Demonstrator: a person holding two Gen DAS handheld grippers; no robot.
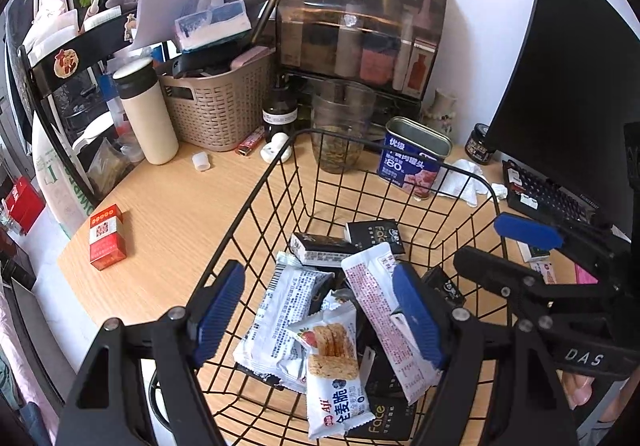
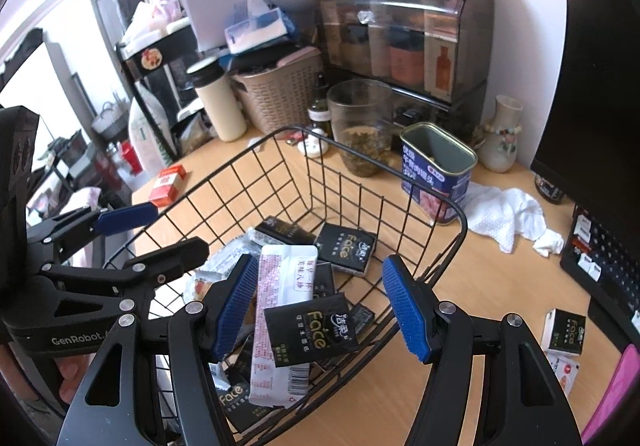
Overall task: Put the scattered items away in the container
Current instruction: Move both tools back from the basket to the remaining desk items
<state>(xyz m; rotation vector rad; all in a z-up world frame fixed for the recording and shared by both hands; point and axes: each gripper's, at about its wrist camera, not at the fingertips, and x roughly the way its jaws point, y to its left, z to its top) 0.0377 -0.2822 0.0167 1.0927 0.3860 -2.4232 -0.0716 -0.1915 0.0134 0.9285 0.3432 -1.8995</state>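
**a:** so where's this at? both tools are parked over the black wire grid basket on the light wooden desk. left gripper has its blue ribbed pads spread wide with nothing between them, just hanging above the pile. right gripper same deal, wide open and empty.

**b:** yeah, most of the stuff looks like it's in already. the white-and-red long snack sachet, the white wholewheat cracker packet with the strawberry picture and a bunch of black "face" tissue packs are all heaped inside the basket.

**a:** not everything though. there's a small black-and-white "face" tissue box on the desk right of the basket, near the keyboard, and a red cigarette-style carton way off on the left.

**b:** my worry is the two tools are really close together. swinging either one toward a leftover could clip the other, or catch the basket rim and drag it.

**a:** plus the open blue luncheon meat tin sits just behind the basket. shove the basket and it tips.
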